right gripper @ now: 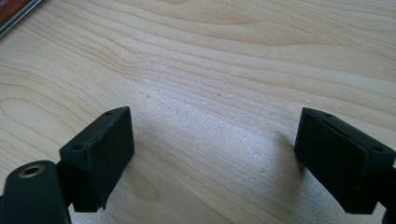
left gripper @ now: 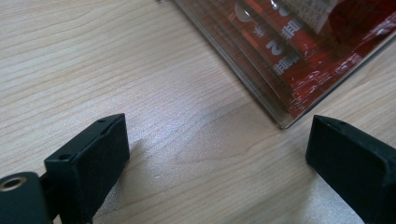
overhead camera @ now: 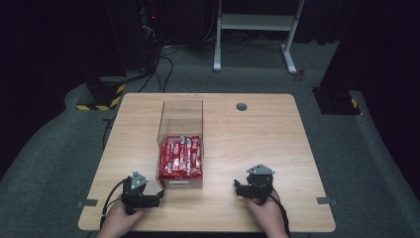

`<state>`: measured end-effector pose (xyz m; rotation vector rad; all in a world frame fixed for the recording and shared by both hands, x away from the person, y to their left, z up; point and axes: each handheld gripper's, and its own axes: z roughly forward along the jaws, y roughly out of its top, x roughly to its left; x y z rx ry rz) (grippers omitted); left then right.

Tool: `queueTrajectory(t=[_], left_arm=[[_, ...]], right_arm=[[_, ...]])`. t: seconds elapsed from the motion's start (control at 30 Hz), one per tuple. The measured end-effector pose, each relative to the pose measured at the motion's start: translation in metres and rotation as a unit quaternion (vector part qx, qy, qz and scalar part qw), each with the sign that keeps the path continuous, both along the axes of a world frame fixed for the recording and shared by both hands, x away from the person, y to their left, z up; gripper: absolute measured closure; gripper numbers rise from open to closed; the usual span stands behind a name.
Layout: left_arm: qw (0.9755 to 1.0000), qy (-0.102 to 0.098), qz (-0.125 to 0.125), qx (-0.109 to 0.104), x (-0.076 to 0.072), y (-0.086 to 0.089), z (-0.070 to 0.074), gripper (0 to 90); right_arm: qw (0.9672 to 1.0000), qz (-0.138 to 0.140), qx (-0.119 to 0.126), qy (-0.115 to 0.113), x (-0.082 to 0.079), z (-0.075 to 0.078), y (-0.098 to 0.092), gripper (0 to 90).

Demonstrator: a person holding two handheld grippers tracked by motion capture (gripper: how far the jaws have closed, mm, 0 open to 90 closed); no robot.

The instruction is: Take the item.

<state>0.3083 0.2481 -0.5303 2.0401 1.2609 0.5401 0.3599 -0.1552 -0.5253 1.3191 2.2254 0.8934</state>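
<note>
Since both grippers rest on the worktop (overhead camera: 257, 129) with nothing between their jaws, the left gripper (overhead camera: 159, 195) spread just beside the near left corner of the clear box (overhead camera: 181, 144) and the right gripper (overhead camera: 236, 187) spread well to the box's right, the work looks like it concerns that box. It stands mid-worktop, its near half packed with red packets (overhead camera: 180, 157). I judge the walls stiff, smooth and slippery; the packets are light, crinkly and soft, best pinched singly by an end from above.
</note>
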Motion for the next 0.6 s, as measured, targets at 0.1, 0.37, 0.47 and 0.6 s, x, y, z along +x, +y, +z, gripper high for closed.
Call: queueTrajectory(t=[0.1, 0.37, 0.47, 0.6], left_arm=[[1.0, 0.0, 0.002, -0.001, 0.0002, -0.0002, 0.0, 6.3], [1.0, 0.0, 0.003, -0.002, 0.0001, -0.0002, 0.0, 6.3], [1.0, 0.001, 0.003, -0.002, 0.0001, -0.0002, 0.0, 6.3], [1.0, 0.001, 0.003, -0.002, -0.0001, -0.0001, 0.0, 6.4]], right_arm=[[1.0, -0.001, 0.001, 0.0, -0.0001, 0.0, 0.0001, 11.8], [1.0, -0.001, 0.0, -0.001, -0.0003, 0.0, 0.0, 11.9], [1.0, -0.001, 0.003, 0.003, -0.0017, 0.0, -0.0001, 11.2], [1.0, 0.001, 0.002, 0.002, -0.002, 0.0, -0.0004, 11.2]])
